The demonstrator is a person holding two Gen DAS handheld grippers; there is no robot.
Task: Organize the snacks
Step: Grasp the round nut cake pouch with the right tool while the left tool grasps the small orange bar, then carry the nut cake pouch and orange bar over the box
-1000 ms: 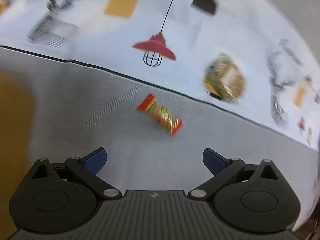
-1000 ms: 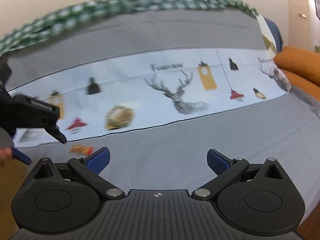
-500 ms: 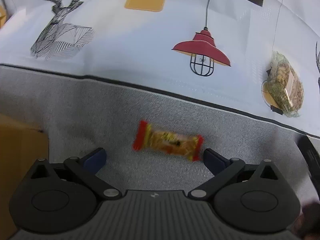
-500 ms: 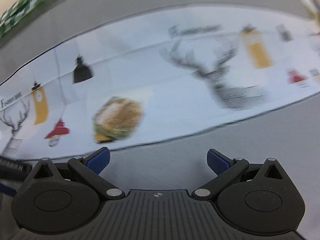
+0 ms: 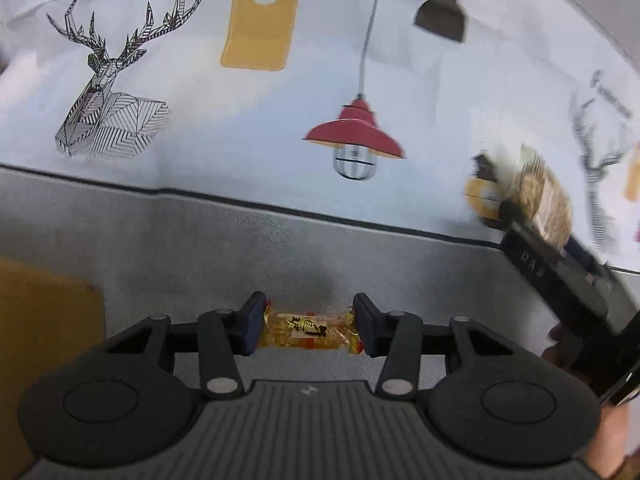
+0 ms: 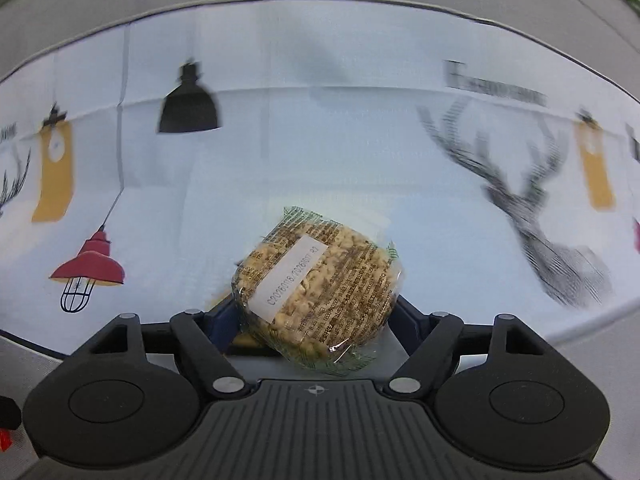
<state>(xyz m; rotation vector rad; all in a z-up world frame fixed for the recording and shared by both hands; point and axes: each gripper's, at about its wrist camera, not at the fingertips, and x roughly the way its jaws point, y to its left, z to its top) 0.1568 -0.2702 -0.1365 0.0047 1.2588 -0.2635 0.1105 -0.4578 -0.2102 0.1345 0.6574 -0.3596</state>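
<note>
The left gripper (image 5: pixel 310 330) is clenching a yellow wrapped candy (image 5: pixel 310 331) end to end between its blue pads, low over the grey cloth (image 5: pixel 200 248), with a cardboard box (image 5: pixel 44 320) to its left. The right gripper (image 6: pixel 316 312) is grasping a round puffed-grain cake (image 6: pixel 320 292) in clear wrap, held above the printed white cloth (image 6: pixel 320 140).

Flat brown cardboard box (image 5: pixel 44 320) blocks left claw's (image 5: pixel 310 330) left side. Grey fabric ahead is open w/ nothing on it. Right claw (image 5: pixel 532 220) crowds the right.
</note>
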